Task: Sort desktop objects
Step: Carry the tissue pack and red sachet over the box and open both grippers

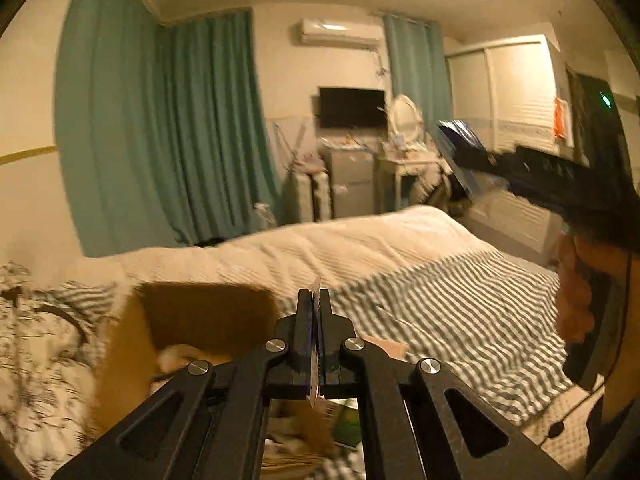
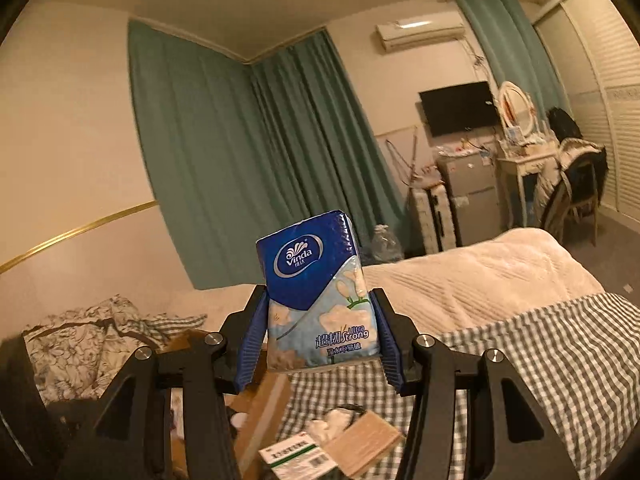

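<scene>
My right gripper (image 2: 319,294) is shut on a blue Vinda tissue pack (image 2: 308,264), held upright in the air above the bed. In the left wrist view the same pack (image 1: 454,132) shows at the right, clamped in the right gripper's black fingers (image 1: 492,160). A hand (image 1: 574,292) grips that tool's handle. My left gripper (image 1: 315,296) is shut on a thin white flat item (image 1: 317,286) seen edge-on, which pokes out above and below the blue pads. I cannot tell what the thin item is.
An open cardboard box (image 1: 192,320) lies on the bed under the left gripper. On the checked sheet (image 2: 540,360) lie a green-and-white carton (image 2: 296,456), a brown card piece (image 2: 368,440) and a white crumpled thing (image 2: 334,420). A cream blanket (image 2: 480,276) covers the far bed.
</scene>
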The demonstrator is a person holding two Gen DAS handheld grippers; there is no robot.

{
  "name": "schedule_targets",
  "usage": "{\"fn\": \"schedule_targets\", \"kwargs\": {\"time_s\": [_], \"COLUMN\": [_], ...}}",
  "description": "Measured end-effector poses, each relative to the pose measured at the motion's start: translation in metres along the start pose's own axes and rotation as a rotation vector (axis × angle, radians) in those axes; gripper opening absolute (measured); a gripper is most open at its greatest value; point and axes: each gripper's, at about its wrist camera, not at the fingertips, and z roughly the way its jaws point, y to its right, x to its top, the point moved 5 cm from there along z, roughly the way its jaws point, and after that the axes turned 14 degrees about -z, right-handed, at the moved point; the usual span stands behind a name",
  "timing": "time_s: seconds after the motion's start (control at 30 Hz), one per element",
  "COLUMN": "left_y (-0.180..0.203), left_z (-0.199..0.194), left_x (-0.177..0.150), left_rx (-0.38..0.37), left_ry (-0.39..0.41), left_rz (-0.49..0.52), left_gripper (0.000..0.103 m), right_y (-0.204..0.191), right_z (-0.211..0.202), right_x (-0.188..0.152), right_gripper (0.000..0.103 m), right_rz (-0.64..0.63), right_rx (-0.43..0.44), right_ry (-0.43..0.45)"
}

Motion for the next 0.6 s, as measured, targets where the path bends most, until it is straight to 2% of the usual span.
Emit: {"fn": "schedule_targets", "kwargs": {"time_s": [0.23,0.37,0.6], "left_y": [-0.041,-0.061,-0.100], "left_z": [-0.006,-0.004,0.024], "left_x": [0.012,0.012,-0.001], "left_rx": [0.074,0.096,0.107], "left_ry": [0.064,0.066,0.032], "left_rz": [-0.016,-0.036,-0.108], "left_gripper": [0.001,0.001,0.001], "right_y": [-0.059,-0.082,-0.129], "right_z": [0.020,0.037,0.076], "right_x": [-0.003,-0.014,-0.049], "right_gripper": [0.050,0.050,0.050], "right_rz": [-0.060,-0.057,-0.128], "right_rx": [0.064,0.115,0.187], "right_ry": [-0.003,-0.020,-0.116]}}
